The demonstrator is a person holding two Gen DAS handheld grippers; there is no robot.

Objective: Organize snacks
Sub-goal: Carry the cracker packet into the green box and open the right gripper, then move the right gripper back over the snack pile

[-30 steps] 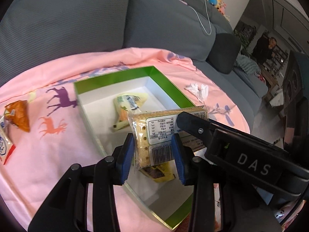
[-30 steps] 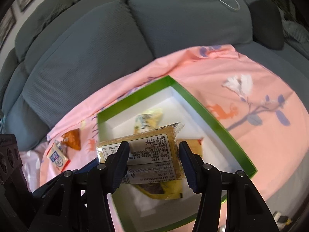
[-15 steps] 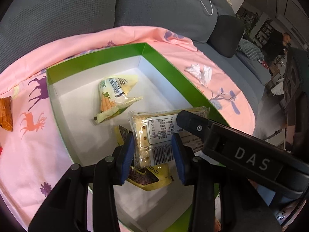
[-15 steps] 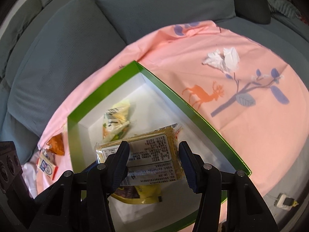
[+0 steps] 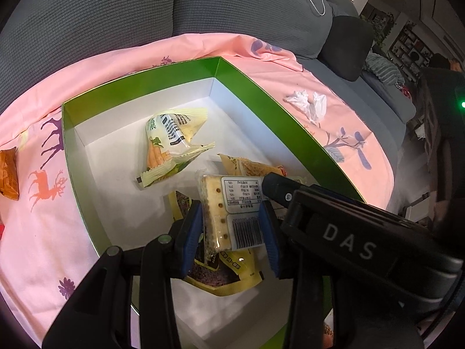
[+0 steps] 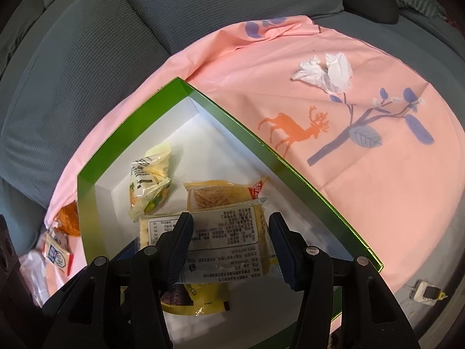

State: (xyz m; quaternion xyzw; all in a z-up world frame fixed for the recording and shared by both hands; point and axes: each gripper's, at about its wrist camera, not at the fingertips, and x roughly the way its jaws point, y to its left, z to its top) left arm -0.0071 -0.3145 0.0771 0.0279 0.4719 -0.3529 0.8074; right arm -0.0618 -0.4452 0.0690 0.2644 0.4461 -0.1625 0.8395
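cracker pack (image 5: pixel 232 203): glossy clear plastic film, between the fingers | box (image 5: pixel 139 87): smooth card, green walls, matt white floor, beneath the fingers | cloth (image 6: pixel 377 174): matt pink printed fabric | sofa (image 5: pixel 101 14): rough grey weave

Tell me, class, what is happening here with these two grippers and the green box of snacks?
A person is sorting snacks into a green box on a pink cloth spread over a sofa. Both handheld grippers grip one cracker packet together: the left gripper pinches one end, the right gripper the other, holding it above the box floor. Three snack packets already lie inside the box. An orange packet and a crumpled tissue lie outside it on the cloth.
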